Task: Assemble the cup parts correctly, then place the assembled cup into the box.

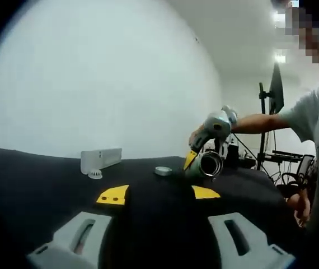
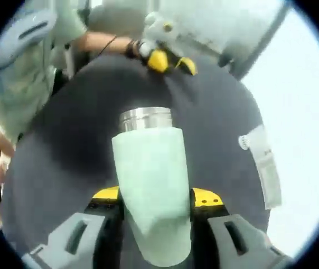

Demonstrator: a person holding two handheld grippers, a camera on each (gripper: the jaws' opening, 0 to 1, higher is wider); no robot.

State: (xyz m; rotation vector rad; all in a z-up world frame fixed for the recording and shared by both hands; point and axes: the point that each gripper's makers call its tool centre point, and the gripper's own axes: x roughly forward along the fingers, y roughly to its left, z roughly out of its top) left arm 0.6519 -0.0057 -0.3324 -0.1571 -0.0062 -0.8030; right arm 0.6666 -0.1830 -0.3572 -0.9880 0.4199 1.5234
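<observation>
Our right gripper (image 2: 155,200) pinches a pale green cup body (image 2: 151,190), its steel rim (image 2: 146,118) pointing away, above the black table (image 2: 64,145). Our left gripper (image 1: 158,195) hangs spread, empty. Beyond it lies a small lid (image 1: 163,171). We should hold the body steady. We read no writing.

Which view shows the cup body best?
The right gripper view: the pale green cup with its steel rim lies large between the right gripper, jaws shut on it. The left gripper view shows it small and far off, open mouth toward the camera, above the black table.
</observation>
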